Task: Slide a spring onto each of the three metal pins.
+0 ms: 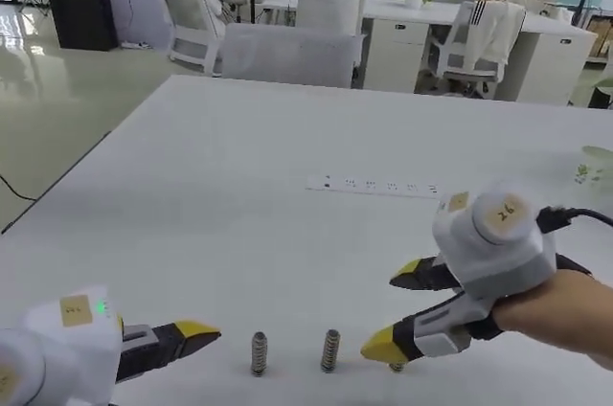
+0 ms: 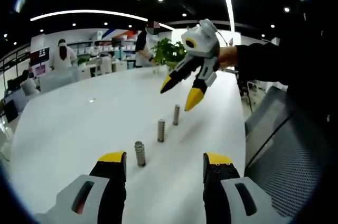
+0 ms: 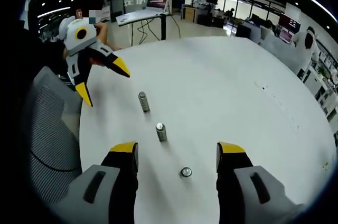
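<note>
My right gripper hangs over the end pin, jaws wide and holding nothing. I look almost straight down the pin's length and see its round top inside the gap, close to midway between the two tips and a little back from them toward my hand. The pin stands upright, so its long axis runs up toward my jaws, not across them. Any closing would have to come from the sides once I drop lower. In the left gripper view this pin seems to carry coils like the others, but it is small there and I cannot tell whether a spring sits fully down on it. Ahead of the right tips the row goes on to the middle pin and then the far pin, each upright with a spring around it and well apart from its neighbour. My left gripper is at that far end, jaws also wide and empty, with the far pin just ahead of its tips and nearer the left-hand jaw. The right gripper is plainly the nearer to the end pin, and I judge the job to be at or near its last step. The table is smooth, white and flat, with a power strip well beyond the row. Past it is an office with chairs, desks and people standing.
</note>
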Demonstrator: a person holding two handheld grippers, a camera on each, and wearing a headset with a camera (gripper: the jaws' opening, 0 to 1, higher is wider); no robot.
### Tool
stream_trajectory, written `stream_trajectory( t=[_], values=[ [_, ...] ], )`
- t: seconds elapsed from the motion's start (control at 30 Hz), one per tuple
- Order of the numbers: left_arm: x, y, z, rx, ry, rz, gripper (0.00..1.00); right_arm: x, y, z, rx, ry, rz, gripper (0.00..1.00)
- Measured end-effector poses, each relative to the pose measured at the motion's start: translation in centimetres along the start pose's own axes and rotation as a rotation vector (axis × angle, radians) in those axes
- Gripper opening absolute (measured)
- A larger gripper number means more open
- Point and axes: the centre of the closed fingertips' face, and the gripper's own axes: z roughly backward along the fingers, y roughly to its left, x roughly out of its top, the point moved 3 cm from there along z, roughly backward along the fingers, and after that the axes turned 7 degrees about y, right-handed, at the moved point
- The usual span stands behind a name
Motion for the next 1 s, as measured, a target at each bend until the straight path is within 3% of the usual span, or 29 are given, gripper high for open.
stream_trajectory(
  t=[0.43,1.0],
  values=[
    [0.2,0.1,-0.4,0.009,0.004,0.004,0.56,-2.8,0.7,0.9,-0.015,-0.051,-0.067,0.63],
    [0.0,-0.1,0.0,0.022,-0.007,0.018,0.57,-4.4,2.3,1.6,-0.031,-0.161,-0.078,0.68]
  ],
)
